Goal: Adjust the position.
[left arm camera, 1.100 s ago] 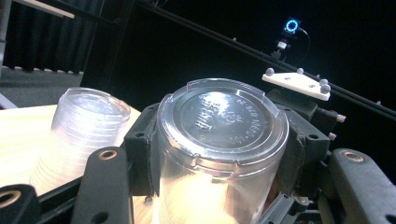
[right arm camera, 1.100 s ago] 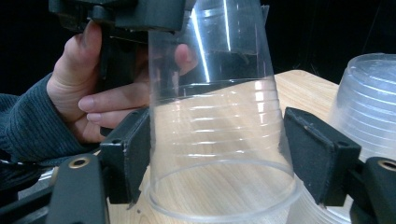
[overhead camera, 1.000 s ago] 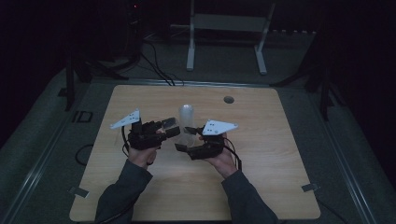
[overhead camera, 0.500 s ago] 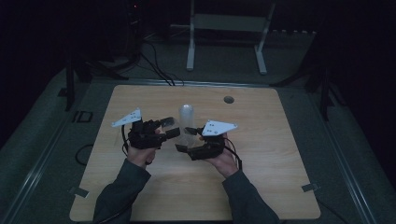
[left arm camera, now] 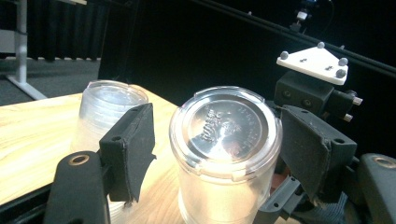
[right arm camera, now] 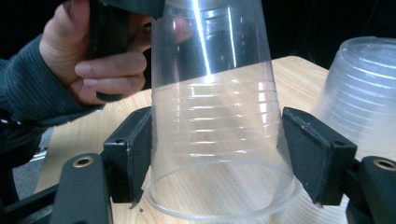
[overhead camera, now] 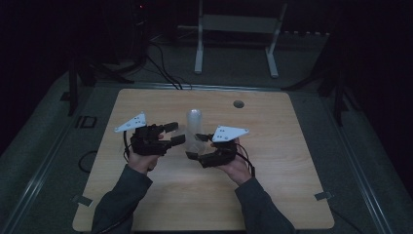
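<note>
The right gripper's [right arm camera: 219, 154] jaws pinch an upturned clear cup [right arm camera: 219, 140] while the left gripper's [left arm camera: 219, 154] jaws, just opened, flank its base untouching; separated from the stack [left arm camera: 105, 116], it awaits placing.

High cam sits above the near edge of the light wooden bench [overhead camera: 272, 185], looking forward and down. Both tongs cams ride low and close, sharing the upturned clear plastic cup [left arm camera: 224, 154] with it.

the left gripper [left arm camera: 217, 154] looks along its two black jaws, which have just been opening and now stand apart on either side of an upside-down clear plastic cup [left arm camera: 224, 154]. a stack of clear cups [left arm camera: 105, 109] stands behind on the wooden table [left arm camera: 32, 130]. the right gripper [left arm camera: 317, 98] sits just beyond the cup.
</note>
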Demonstrator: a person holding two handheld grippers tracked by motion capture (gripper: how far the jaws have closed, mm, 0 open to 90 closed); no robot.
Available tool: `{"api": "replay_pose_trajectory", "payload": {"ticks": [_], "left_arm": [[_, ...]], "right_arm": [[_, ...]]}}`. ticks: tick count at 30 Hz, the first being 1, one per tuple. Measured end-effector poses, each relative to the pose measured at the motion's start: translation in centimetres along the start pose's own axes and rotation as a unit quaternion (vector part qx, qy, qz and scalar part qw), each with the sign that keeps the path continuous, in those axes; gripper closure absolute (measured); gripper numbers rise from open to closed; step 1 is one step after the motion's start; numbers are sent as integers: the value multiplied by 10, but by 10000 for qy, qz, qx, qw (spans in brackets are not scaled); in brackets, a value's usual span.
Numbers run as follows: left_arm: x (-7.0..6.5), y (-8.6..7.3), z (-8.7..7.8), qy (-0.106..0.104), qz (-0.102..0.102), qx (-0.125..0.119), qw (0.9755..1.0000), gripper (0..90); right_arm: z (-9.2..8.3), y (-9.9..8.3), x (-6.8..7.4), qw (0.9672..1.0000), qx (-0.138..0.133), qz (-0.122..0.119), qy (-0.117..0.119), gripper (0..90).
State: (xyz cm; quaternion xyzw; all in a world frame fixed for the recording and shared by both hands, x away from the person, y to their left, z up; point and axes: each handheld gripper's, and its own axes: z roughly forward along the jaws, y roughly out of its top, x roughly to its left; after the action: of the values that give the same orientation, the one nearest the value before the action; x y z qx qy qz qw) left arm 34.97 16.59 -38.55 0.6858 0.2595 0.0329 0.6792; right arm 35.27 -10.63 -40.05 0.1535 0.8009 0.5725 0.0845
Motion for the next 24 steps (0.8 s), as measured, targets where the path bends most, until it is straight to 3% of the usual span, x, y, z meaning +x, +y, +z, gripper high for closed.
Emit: {"api": "replay_pose_trajectory", "payload": {"ticks": [12,18,24], "left_arm": [[1,2,-5,154,170,249,9994,286],[2,3,-8,250,247,318,9989,293],[3,4,-13,328,295,338,9985,309]], "right_arm": [[-4,0,-5,9991,388,-87,-176,285],[-5,0,-7,9977,616,-108,-250,286],[-7,3,-8,9951,899,-277,-290,286]]}}
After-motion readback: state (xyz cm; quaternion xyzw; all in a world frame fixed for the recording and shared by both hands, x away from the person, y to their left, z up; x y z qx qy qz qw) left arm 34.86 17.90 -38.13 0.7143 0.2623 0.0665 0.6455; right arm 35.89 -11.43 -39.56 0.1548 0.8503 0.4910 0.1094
